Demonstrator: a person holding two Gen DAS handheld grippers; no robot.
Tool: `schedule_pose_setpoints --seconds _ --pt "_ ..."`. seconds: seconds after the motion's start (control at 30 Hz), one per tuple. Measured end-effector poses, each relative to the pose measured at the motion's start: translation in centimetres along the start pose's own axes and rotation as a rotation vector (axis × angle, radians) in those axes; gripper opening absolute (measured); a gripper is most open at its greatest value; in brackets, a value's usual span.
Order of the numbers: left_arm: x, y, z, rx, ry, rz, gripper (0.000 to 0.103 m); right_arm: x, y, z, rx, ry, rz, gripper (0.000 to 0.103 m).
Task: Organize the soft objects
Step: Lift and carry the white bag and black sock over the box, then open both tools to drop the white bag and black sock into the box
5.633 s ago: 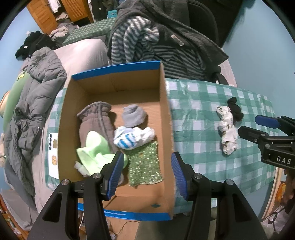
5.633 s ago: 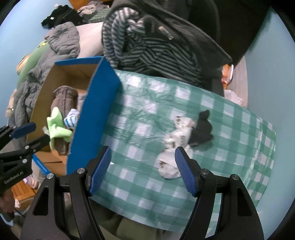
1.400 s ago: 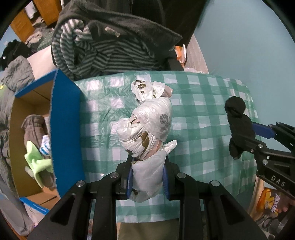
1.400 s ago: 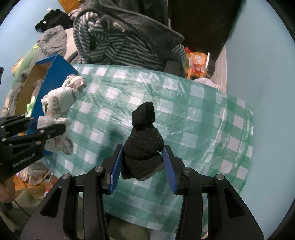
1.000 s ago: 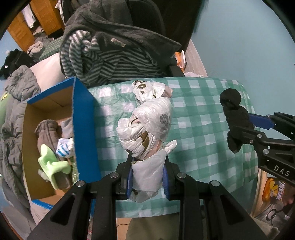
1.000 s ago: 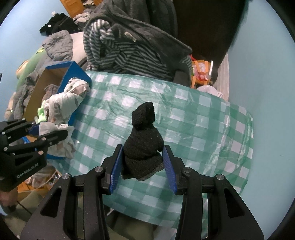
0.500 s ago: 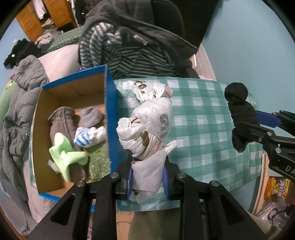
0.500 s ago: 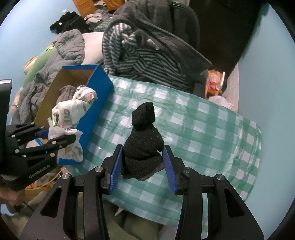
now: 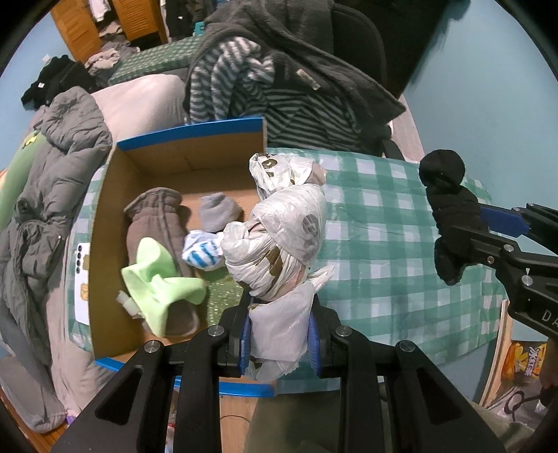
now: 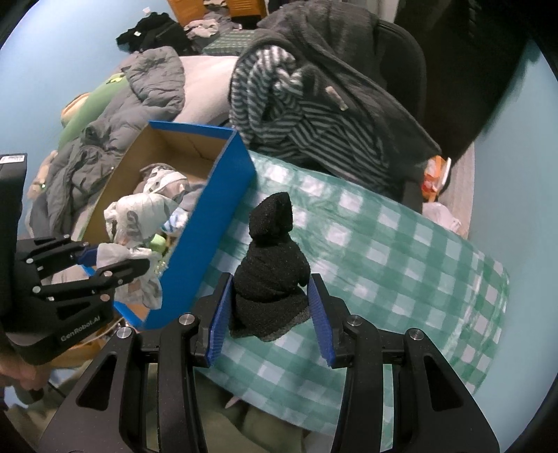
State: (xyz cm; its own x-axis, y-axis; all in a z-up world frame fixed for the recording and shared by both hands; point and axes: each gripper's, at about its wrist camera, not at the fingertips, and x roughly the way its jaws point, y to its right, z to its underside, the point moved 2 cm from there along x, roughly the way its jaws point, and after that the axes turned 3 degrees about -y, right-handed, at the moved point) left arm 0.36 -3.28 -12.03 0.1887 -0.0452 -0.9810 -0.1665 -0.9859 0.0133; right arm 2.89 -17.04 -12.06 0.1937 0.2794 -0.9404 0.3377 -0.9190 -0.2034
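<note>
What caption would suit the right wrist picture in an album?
Right gripper carries a black sock above the checked table; left gripper holds a white bundle over the box.

Both grippers are clamped, the left gripper (image 9: 279,329) beside the right gripper (image 10: 270,313), fingers (image 10: 217,313) pointing forward.

Box's right wall (image 9: 264,139) mostly hidden behind the white patterned bundle (image 9: 279,240), snack packet (image 9: 523,359) cut off by gripper body

Looks like a lived-in bedroom: bed (image 9: 139,97) heaped with jackets (image 9: 52,167) upper left, wooden wardrobe doors (image 9: 104,24) along the top, clothes-draped chair (image 9: 296,69).
</note>
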Motion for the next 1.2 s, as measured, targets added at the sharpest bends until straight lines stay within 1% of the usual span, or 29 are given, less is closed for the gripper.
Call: schedule_pose_setpoints --seconds 0.3,0.63,0.83,0.97,1.2 --pt "-0.4 -3.8 -0.2 -0.041 0.007 -0.02 0.026 1.6 -3.5 -2.3 -0.05 -0.01 -0.025 0.043" --pt "-0.2 -8.5 0.5 -0.101 -0.001 -0.045 0.026 4.0 -8.1 -4.7 -0.119 -0.032 -0.06 0.043" --pt "0.4 -11.4 0.9 -0.131 -0.015 -0.059 0.026 5.7 -10.7 -5.8 -0.144 -0.051 -0.075 0.043" --pt "1.1 -13.1 1.0 -0.145 -0.028 -0.056 0.026 6.9 -12.3 -6.5 -0.15 -0.066 -0.084 0.043" --pt "2.5 -14.6 0.7 -0.14 -0.05 -0.058 0.026 8.9 -14.0 -7.5 -0.14 -0.09 -0.088 0.043"
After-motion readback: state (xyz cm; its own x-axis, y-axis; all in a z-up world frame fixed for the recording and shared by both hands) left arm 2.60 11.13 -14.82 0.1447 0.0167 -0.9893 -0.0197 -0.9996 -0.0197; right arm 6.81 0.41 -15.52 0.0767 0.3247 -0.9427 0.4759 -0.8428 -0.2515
